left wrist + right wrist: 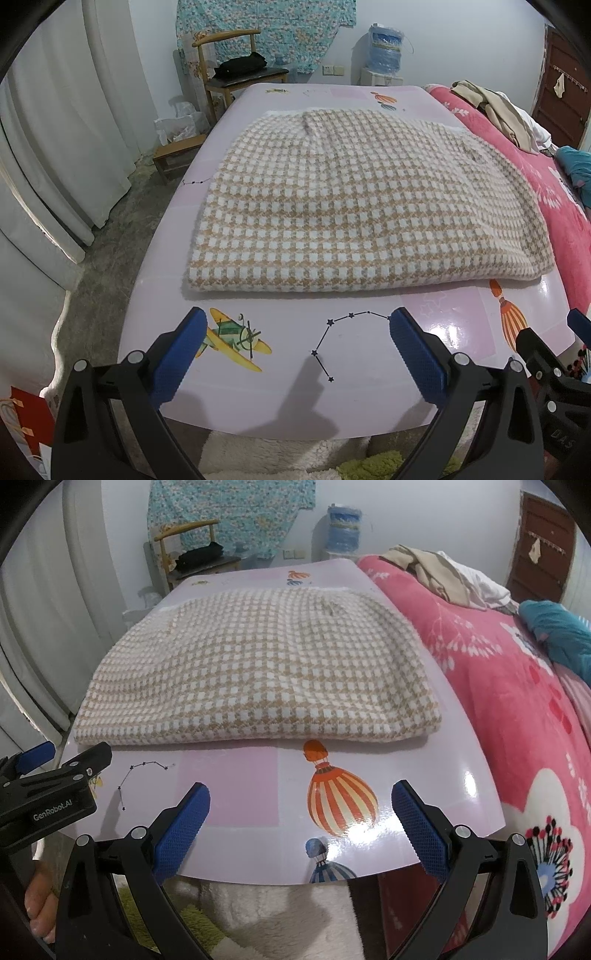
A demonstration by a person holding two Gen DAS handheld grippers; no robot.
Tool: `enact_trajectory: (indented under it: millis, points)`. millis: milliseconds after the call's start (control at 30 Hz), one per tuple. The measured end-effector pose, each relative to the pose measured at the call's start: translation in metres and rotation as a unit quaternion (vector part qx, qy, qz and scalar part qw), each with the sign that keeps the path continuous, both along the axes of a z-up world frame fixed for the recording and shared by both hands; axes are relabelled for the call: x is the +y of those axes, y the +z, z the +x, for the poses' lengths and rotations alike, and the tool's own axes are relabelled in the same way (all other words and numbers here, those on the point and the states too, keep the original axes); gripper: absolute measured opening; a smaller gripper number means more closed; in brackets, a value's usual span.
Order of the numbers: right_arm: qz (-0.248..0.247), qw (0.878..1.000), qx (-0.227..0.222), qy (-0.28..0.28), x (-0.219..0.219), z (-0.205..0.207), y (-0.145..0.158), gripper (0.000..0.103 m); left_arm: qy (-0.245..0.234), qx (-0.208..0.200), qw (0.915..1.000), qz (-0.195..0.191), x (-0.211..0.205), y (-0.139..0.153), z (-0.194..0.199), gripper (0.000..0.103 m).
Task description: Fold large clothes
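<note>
A tan-and-white checked garment lies folded into a thick rectangle on a glossy pink board printed with a plane, balloons and star lines. My left gripper hovers open over the board's near edge, short of the garment's front fold, with nothing between its blue pads. My right gripper is also open and holds nothing, above the near right part of the board over the striped balloon print. Each view catches the other gripper at its edge.
A pink flowered blanket with a heap of beige and white clothes and a teal item lies to the right. At the back stand a wooden chair, a water jug and a low stool; white curtains hang left.
</note>
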State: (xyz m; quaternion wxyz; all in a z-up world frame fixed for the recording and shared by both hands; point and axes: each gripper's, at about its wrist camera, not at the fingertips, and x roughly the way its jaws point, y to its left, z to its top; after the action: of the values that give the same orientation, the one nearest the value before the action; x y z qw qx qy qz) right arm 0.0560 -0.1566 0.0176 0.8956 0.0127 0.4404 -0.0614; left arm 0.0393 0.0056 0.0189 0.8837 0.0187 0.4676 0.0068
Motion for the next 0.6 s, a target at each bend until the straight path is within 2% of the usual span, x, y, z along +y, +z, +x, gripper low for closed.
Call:
enact_trajectory:
  millis: [600]
  points:
    - [-0.004,1.000,-0.002,0.000,-0.0008,-0.0005,0.0001,0.095,0.002,-0.002,1.0000,0.000,-0.0001,0.0015,-0.0006,0.097]
